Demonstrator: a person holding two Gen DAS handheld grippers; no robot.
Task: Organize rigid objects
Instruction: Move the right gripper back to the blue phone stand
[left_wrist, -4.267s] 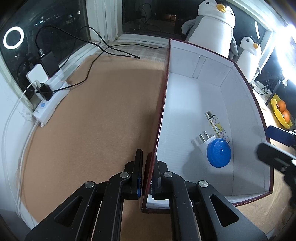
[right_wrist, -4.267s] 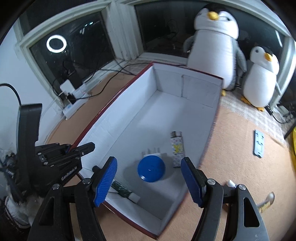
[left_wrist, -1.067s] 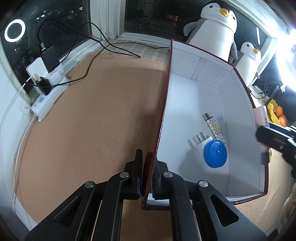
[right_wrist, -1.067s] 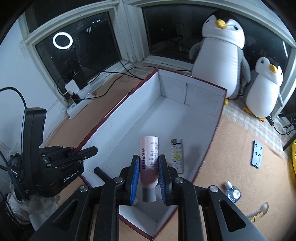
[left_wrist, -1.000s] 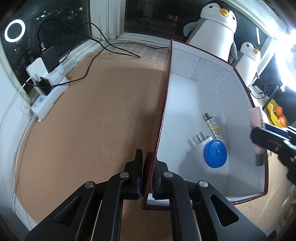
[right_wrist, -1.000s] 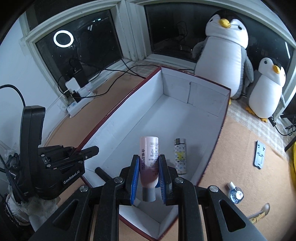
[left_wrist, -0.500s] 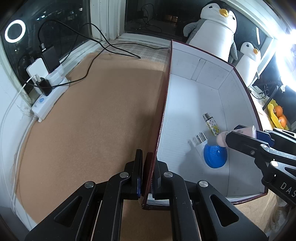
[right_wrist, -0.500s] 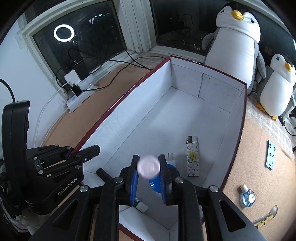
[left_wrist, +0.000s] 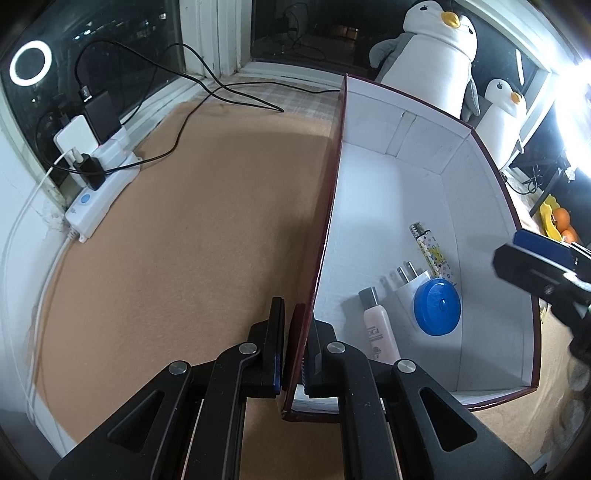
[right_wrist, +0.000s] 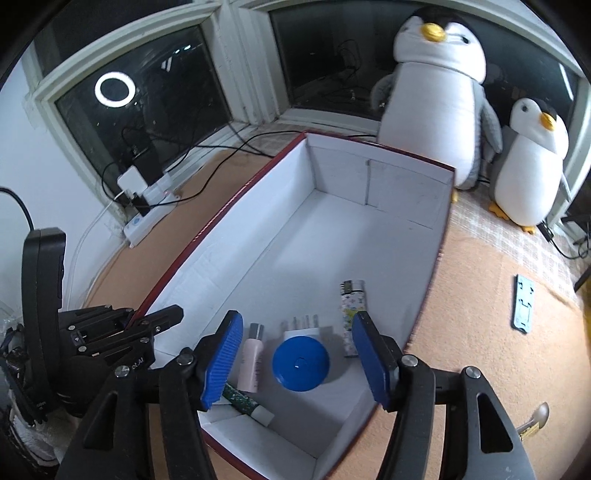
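Small pink plastic bottle (right_wrist: 252, 359) lies in white-lined cardboard box (right_wrist: 373, 177) beside round blue lid (right_wrist: 301, 363); right gripper (right_wrist: 295, 360) released, empty; left gripper (left_wrist: 293, 345) clenched on box wall; pale blue bracket (right_wrist: 523, 303) outside, unsorted

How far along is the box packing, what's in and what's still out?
In the box: pink bottle, blue disc, plug, lighter, green tube. Right claw open, empty; left claw grips the wall. Still outside: blue clip, spoon.
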